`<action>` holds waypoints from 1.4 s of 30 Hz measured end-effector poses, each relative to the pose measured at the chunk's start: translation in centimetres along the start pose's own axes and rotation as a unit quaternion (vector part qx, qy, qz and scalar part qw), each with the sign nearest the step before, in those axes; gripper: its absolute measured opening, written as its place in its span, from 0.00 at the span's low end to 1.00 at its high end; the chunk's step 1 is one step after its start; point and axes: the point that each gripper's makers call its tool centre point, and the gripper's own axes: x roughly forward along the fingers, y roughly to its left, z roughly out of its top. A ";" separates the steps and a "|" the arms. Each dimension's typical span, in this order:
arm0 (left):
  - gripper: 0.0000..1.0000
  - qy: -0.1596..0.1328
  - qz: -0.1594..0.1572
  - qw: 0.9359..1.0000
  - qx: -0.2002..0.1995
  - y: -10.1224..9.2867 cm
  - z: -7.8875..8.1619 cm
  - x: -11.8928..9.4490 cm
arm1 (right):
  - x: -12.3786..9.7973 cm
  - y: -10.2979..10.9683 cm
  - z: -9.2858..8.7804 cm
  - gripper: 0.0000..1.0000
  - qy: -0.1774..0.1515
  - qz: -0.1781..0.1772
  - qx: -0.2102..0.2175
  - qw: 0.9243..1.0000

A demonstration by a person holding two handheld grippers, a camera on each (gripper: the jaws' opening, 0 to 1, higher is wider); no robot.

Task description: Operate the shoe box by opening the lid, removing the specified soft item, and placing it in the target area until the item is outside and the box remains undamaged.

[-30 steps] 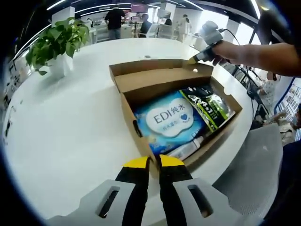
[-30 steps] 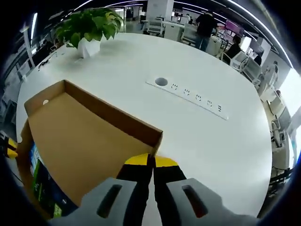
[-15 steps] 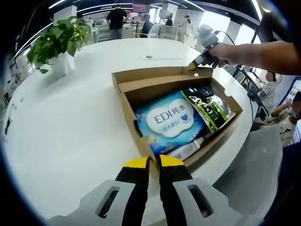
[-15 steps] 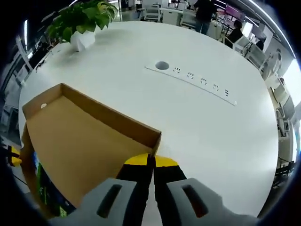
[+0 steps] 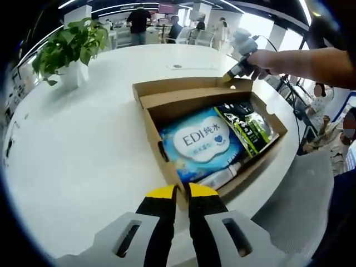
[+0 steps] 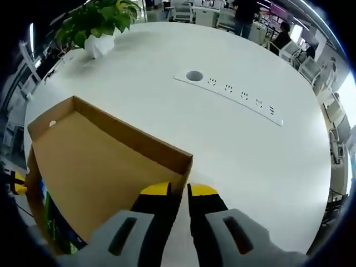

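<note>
Left gripper view: the shoe box [image 5: 167,167] lid [image 5: 192,92] is open, the blue wipes pack [image 5: 201,143] is inside, not taken out; the left gripper [image 5: 177,192] clamps the box's near corner and the right gripper [image 6: 178,190] is loosening on the lid edge.

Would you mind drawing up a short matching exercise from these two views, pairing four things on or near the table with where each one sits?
Things:
1. blue-and-white soft wipes pack
2. green-and-black foil pouch
3. leafy green plant in a white pot
4. row of power sockets set in the white table

Places:
A. in the brown cardboard shoe box, on the side nearer the right claw
B. beyond the raised lid
C. in the box, nearest the left claw
D. at the table's far edge

Pairs: 1-C, 2-A, 3-D, 4-B
</note>
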 end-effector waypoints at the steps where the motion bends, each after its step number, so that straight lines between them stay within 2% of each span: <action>1: 0.05 0.000 0.001 1.000 0.007 0.0 0.0 0.0 | -0.2 -0.1 0.5 0.19 -0.015 -0.001 0.002 1.000; 8: 0.07 0.003 0.001 1.000 0.018 -0.1 -0.2 0.0 | -2.4 0.2 1.4 0.23 -0.053 -0.001 -0.017 0.998; 14: 0.23 -0.025 0.015 0.999 0.018 0.5 1.0 -1.0 | -5.1 1.2 1.7 0.31 -0.102 -0.002 -0.026 0.994; 20: 0.21 -0.035 0.019 0.999 0.026 0.2 2.4 -2.6 | -7.4 2.7 0.2 0.30 -0.119 0.010 -0.025 0.993; 26: 0.21 -0.055 0.003 0.998 0.040 -2.2 4.9 -3.4 | -8.9 3.9 -1.8 0.29 -0.129 0.019 -0.023 0.991; 33: 0.20 -0.056 -0.020 0.996 0.063 -5.4 6.1 -1.9 | -10.3 5.1 -4.2 0.28 -0.130 0.024 -0.026 0.991; 42: 0.20 -0.033 -0.046 0.996 0.063 -7.7 5.7 0.6 | -10.5 6.0 -6.8 0.26 -0.124 0.031 -0.026 0.991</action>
